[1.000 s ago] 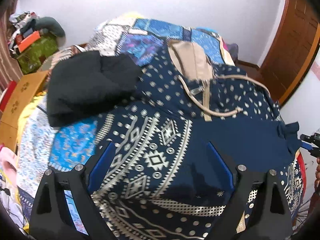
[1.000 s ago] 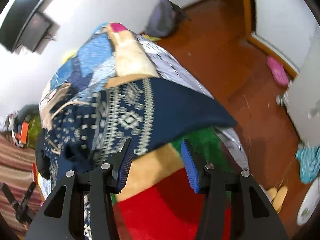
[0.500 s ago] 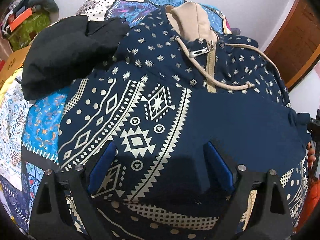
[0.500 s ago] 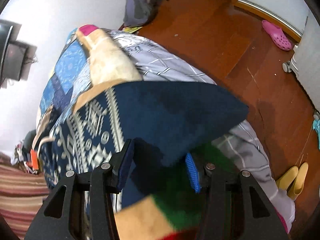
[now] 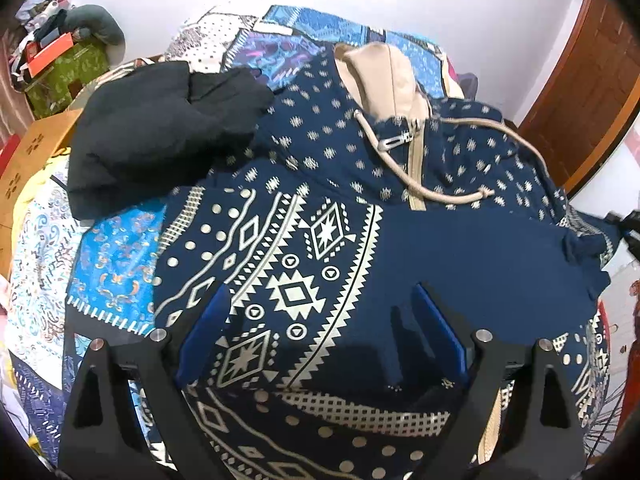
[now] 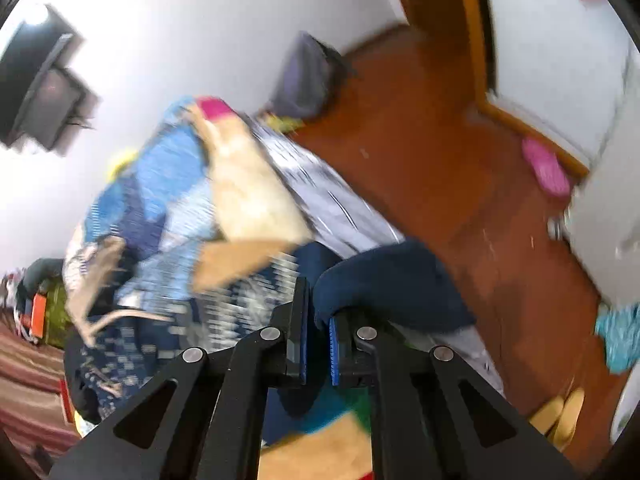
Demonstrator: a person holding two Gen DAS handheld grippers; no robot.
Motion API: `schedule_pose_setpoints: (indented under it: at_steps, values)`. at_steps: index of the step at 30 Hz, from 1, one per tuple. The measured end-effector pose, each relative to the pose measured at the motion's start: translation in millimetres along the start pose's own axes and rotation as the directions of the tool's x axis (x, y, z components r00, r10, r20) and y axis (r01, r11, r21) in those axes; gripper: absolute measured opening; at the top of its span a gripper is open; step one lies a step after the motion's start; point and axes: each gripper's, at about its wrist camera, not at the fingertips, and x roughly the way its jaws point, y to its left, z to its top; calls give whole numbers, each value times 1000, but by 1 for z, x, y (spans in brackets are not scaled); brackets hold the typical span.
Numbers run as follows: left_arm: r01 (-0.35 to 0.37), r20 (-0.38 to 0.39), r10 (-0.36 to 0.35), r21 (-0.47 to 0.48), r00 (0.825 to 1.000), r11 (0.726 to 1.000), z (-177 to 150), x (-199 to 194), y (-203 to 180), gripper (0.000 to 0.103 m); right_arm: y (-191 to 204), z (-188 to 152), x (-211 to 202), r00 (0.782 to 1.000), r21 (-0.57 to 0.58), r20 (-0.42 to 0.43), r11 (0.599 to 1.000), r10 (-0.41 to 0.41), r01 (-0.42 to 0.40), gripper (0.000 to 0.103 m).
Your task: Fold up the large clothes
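A navy hoodie (image 5: 320, 240) with cream geometric print, a beige hood lining and a beige drawstring lies spread on the bed. One sleeve is folded across its front. My left gripper (image 5: 320, 332) is open and hovers just above the patterned sleeve, holding nothing. My right gripper (image 6: 318, 320) is shut on the plain navy end of the hoodie's sleeve (image 6: 384, 288) at the bed's right edge. The right wrist view is motion-blurred. The right gripper also shows at the far right of the left wrist view (image 5: 630, 226).
A black garment (image 5: 160, 140) lies on the patchwork bedspread (image 5: 116, 268) to the left of the hoodie. Cardboard boxes (image 5: 28, 160) and clutter stand at the left. A wooden door (image 5: 592, 72) is at the right. Wooden floor (image 6: 460, 184) with slippers lies beyond the bed.
My right gripper has closed on the navy sleeve end, which lay between its open fingers before. My left gripper stays open and has drawn back slightly from the hoodie.
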Motion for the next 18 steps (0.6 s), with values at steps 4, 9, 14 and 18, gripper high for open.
schedule_pose_setpoints:
  at_steps: [4,9,14,18]
  values:
    - [-2,31,2,0,1000,1000,-1,-14,5,92,46,-1,-55,992,-149,115,988,59,-42,7]
    - [6,57,-6,1,998,1000,-5,-28,10,92,104,-21,-90,978,-329,142,939,153,-99,7]
    - [-6,76,5,21,997,1000,-11,-39,17,92,147,-59,-91,974,-447,62,879,217,-167,7]
    - [-4,88,2,26,996,1000,-18,-49,24,92,166,-94,-61,980,-482,-39,855,198,-192,7]
